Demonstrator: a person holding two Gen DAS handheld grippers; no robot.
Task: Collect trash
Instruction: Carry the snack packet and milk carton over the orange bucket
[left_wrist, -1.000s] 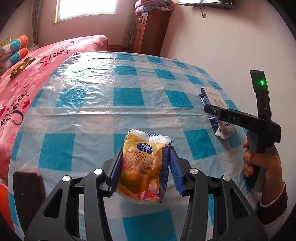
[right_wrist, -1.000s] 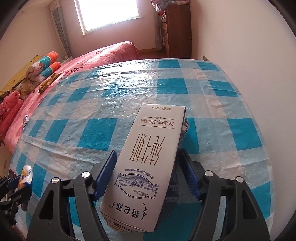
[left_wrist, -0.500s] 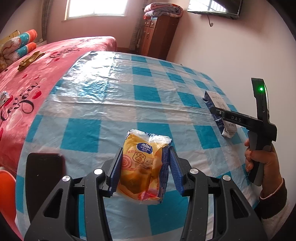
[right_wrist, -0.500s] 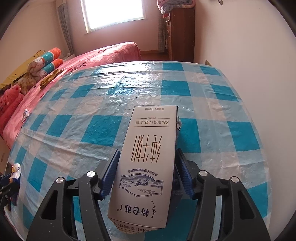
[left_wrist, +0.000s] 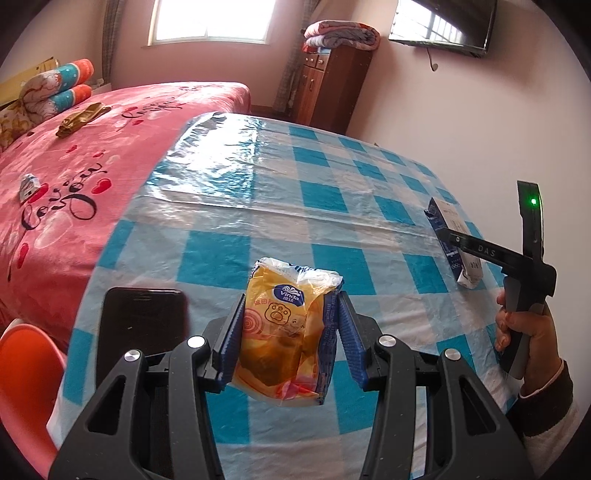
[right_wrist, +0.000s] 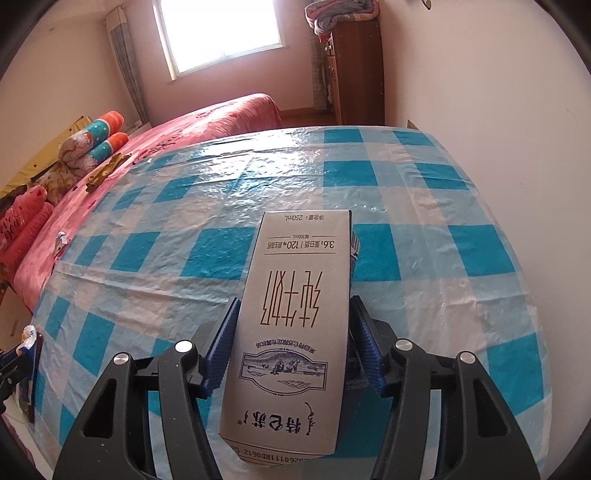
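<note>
A crinkly yellow plastic tissue packet (left_wrist: 286, 332) is clamped between the blue ribbed pads of the left gripper (left_wrist: 288, 334) and carried clear above the blue-and-white checked plastic tablecloth (left_wrist: 332, 192). Over the same tablecloth, nearer the wall side, a tall white milk carton (right_wrist: 291, 325) is bracketed by the right gripper (right_wrist: 291, 336), whose jaws have just been closing; the pads are now pressed on the carton's sides. No bin is seen. The carton should be squeezed only enough to hold, and both loads kept level while being carried. A black phone (left_wrist: 144, 332) beside the packet should be avoided.
</note>
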